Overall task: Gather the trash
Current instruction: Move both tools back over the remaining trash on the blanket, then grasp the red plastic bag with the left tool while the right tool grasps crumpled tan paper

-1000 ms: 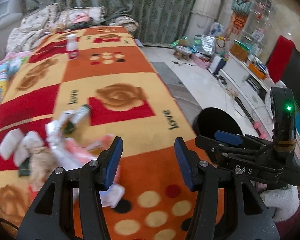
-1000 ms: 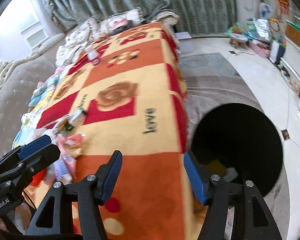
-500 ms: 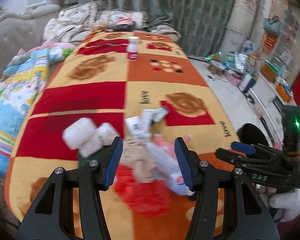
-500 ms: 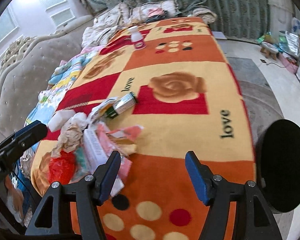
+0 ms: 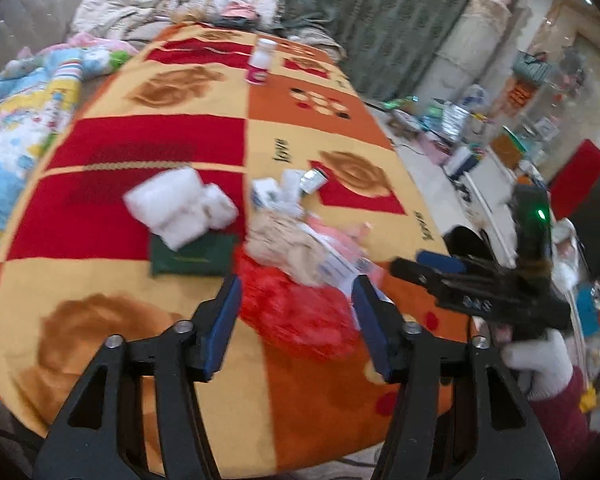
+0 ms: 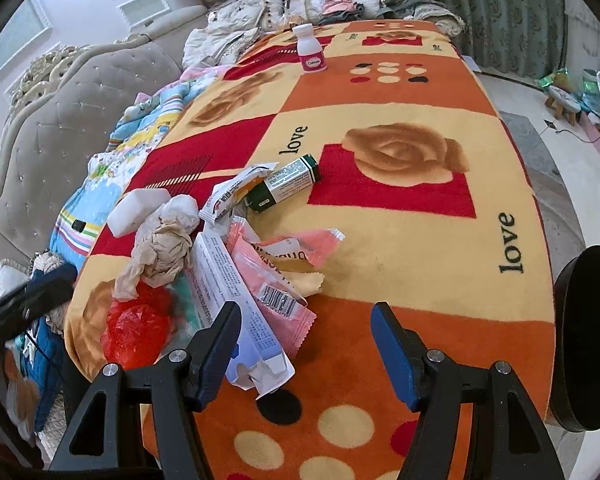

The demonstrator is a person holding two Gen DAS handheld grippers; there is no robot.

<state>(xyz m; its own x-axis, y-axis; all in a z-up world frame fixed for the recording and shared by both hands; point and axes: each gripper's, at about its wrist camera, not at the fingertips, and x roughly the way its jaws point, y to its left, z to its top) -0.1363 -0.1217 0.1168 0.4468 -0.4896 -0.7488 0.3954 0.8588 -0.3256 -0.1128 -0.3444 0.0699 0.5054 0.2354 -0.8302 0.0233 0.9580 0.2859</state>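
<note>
With both the left gripper (image 5: 298,320) and right gripper (image 6: 306,344) spread and empty, closing on the red bag (image 5: 300,316) at lower centre risks dragging the overlapping crumpled paper (image 5: 284,246) off the tabletop (image 6: 380,152).

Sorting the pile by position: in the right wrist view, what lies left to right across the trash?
Red plastic bag → crumpled brown paper → white carton → pink wrapper → green box.

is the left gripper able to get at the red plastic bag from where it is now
Probably yes: the left gripper is open, with the red plastic bag right between its fingers and nothing lying over the near side.
</note>
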